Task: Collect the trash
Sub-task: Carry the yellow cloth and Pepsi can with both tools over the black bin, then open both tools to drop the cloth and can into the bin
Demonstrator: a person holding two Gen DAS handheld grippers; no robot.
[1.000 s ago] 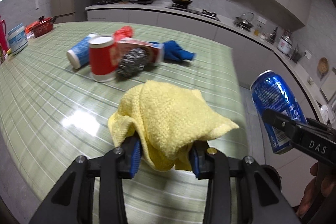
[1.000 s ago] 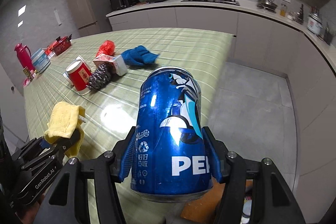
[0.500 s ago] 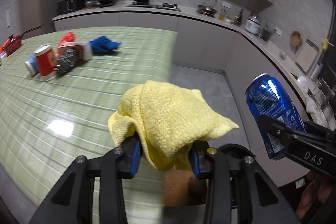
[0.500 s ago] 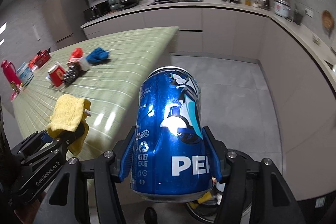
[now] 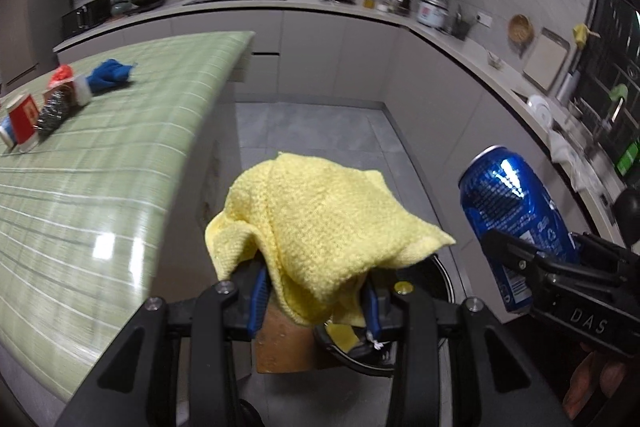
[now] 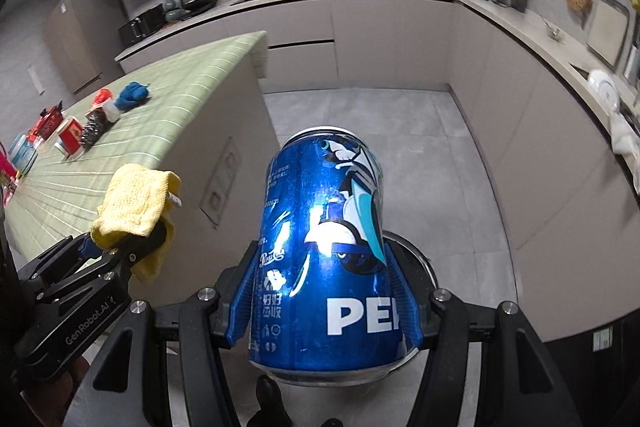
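Note:
A crumpled yellow cloth (image 5: 320, 211) is pinched in my left gripper (image 5: 316, 275), which is shut on it. My right gripper (image 6: 323, 251) is shut on a blue Pepsi can (image 6: 320, 187), held upright between the blue pads. Both grippers hang over the grey floor, past the table's end. Under them stands a round black trash bin (image 5: 446, 277), mostly hidden by the cloth and by the can (image 5: 516, 219). In the right wrist view its rim (image 6: 420, 267) curves out behind the can, and the cloth (image 6: 134, 203) and left gripper (image 6: 124, 239) are at lower left.
The green checked table (image 5: 100, 187) lies to the left with a red cup (image 5: 22, 121), a steel scrubber (image 5: 54, 113) and a blue cloth (image 5: 110, 75) on it. A brown box (image 5: 280, 343) stands by the bin. Grey cabinets run along the back and right.
Both grippers have swung right, off the table and out over the floor above the bin. The cloth and the can are held as before.

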